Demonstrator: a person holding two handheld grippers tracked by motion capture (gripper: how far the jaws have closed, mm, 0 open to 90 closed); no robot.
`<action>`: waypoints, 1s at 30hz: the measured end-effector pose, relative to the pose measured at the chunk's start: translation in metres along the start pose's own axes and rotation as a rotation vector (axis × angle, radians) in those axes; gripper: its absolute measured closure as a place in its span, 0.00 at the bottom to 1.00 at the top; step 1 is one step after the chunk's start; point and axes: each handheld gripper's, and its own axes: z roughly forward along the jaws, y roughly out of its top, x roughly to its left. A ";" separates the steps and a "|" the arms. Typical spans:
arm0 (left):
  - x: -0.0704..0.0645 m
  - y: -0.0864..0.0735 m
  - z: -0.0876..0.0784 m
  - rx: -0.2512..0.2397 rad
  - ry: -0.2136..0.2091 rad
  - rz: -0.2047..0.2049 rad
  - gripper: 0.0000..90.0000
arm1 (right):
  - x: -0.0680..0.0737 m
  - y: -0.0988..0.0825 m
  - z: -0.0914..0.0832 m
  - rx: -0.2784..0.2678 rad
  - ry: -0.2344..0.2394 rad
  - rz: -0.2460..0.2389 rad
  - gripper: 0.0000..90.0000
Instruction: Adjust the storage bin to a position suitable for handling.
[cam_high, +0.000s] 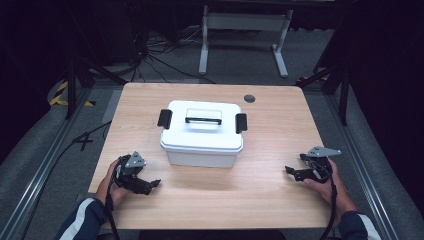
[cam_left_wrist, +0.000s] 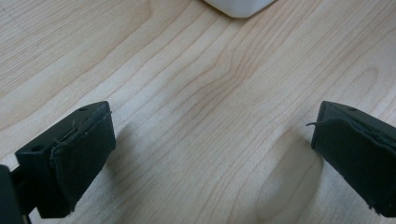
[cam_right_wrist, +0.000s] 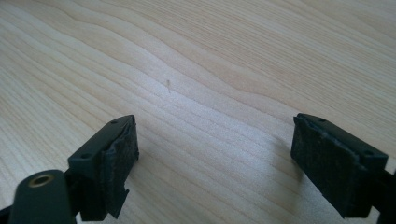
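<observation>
Overhead: wooden table (cam_high: 280, 150), pale grain, spanned most of the high view. White lidded box (cam_high: 202, 133) sat at table centre, slightly toward 12 o'clock; upright, lid on. Black latch (cam_high: 164, 118) at the box's 9 o'clock end, second black latch (cam_high: 241, 122) at its 3 o'clock end. Clear handle with dark bar (cam_high: 203, 119) lay flat on the lid top. Small dark round grommet (cam_high: 249, 98) near the table's 12 o'clock edge, at about 1 o'clock from the box, apart from it.

Left gripper (cam_high: 152, 185) held at about 7 o'clock from the box, near the table's 6 o'clock edge, apart from the box, jaws aimed toward 3 o'clock. Left hand (cam_high: 112, 187) wrapped the body; grey plate on top. Right gripper (cam_high: 291, 172) at about 4 o'clock from the box, well apart, jaws aimed toward 9 o'clock. Right hand (cam_high: 332, 182) behind it; cable trailed to 6 o'clock.

Left gripper view: jaws spread wide, nothing between, bare wood under; white box corner (cam_left_wrist: 239, 7) just at 12 o'clock edge. Right gripper view: jaws spread wide too, nothing held, bare wood grain, tiny speck (cam_right_wrist: 168, 86) on the surface at about 11 o'clock of centre.
</observation>
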 end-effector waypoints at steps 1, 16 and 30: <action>0.000 -0.001 -0.001 0.000 -0.004 0.008 0.00 | 0.000 0.000 0.000 0.000 0.000 -0.001 0.17; 0.002 -0.006 -0.005 -0.001 -0.014 0.017 0.00 | -0.001 0.001 -0.002 0.020 0.009 -0.011 0.17; 0.002 -0.009 -0.008 -0.007 -0.019 0.026 0.00 | 0.008 0.020 -0.010 0.125 0.043 -0.116 0.31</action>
